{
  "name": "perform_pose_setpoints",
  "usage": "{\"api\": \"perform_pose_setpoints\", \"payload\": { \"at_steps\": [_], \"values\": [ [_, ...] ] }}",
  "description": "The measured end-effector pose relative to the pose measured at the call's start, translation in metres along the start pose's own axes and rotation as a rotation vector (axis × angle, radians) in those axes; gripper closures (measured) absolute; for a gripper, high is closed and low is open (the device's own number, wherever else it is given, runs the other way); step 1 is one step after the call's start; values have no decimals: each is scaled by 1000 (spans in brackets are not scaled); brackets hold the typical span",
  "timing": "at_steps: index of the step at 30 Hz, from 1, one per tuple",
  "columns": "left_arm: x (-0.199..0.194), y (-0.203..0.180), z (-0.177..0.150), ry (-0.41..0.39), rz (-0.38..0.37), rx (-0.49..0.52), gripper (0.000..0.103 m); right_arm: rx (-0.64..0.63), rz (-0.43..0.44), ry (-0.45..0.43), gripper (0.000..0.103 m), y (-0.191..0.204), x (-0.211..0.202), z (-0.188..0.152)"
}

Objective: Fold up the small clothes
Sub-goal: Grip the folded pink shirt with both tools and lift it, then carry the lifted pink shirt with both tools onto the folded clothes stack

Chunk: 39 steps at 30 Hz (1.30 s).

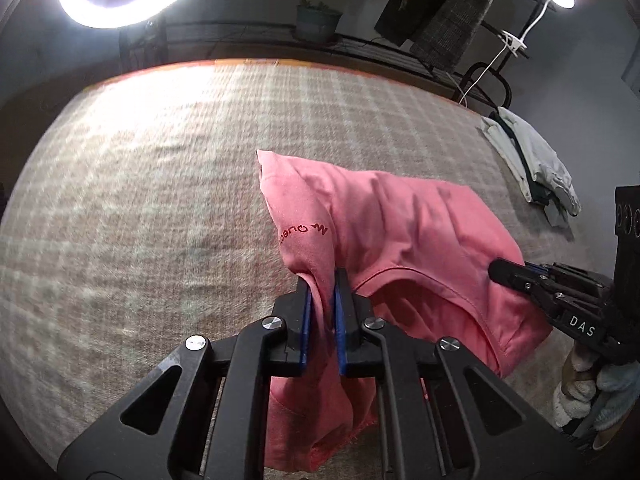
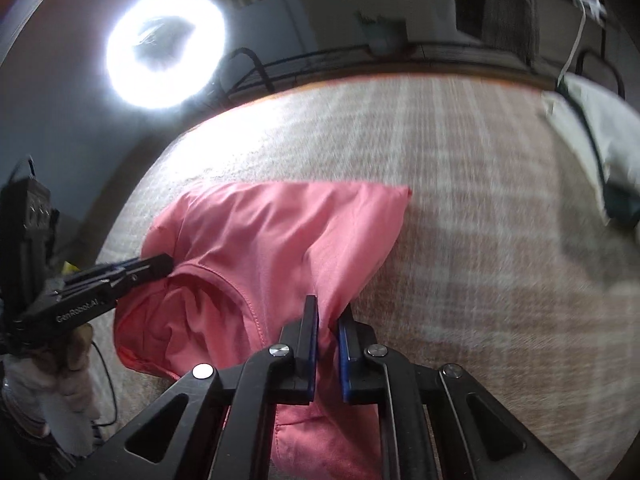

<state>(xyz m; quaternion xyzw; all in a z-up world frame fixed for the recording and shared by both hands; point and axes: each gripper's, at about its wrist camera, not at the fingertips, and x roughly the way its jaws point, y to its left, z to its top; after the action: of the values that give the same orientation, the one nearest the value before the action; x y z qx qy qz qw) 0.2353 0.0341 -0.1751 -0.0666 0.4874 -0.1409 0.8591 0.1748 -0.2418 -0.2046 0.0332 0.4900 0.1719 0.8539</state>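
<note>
**Pink shirt pinched at both ends, fold not yet laid down**

While the pink shirt (image 1: 400,236) is being held off the checked blanket (image 1: 160,184), no finished fold is being shown for it. It is being gripped by the left gripper (image 1: 322,292), whose jaws are nearly closed with a bunch of pink cloth squeezed between the blue pads (image 1: 306,320). It is also being gripped by the right gripper (image 2: 328,320), likewise narrowed onto a pinch of the same cloth. In the left wrist view the right gripper (image 1: 496,270) is being seen from the side, its tip against the shirt's edge near the hem seam. The far part of the shirt is resting on the blanket toward the middle, while the near part is being lifted and is sagging between the two grips. Red lettering is being shown on the raised cloth. A pale garment (image 1: 532,160) is lying at the blanket's far right edge, well apart from the shirt; whether it is folded cannot be told. As judged, the task is being read as early for this shirt: grasp done, with carrying over, laying flat and any further folds left.
</note>
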Motion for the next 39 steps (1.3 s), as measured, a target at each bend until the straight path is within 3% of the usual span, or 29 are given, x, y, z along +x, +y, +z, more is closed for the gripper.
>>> {"api": "perform_pose_setpoints", "payload": {
  "at_steps": [5, 15, 21, 30, 39],
  "values": [
    [-11, -14, 5, -34, -40, 15, 96, -56, -24, -55, 97, 17, -22, 4],
    [-21, -83, 24, -94, -131, 120, 96, -75, -118, -132, 98, -2, -83, 0],
    [-8, -139, 47, -109, -199, 176, 96, -86, -208, -186, 98, -36, -120, 11],
    [23, -234, 95, -170, -266, 271, 96, -55, -341, -242, 98, -118, -156, 29],
    [72, -322, 134, -227, -315, 292, 96, -69, -502, -286, 98, -189, -183, 64]
  ]
}}
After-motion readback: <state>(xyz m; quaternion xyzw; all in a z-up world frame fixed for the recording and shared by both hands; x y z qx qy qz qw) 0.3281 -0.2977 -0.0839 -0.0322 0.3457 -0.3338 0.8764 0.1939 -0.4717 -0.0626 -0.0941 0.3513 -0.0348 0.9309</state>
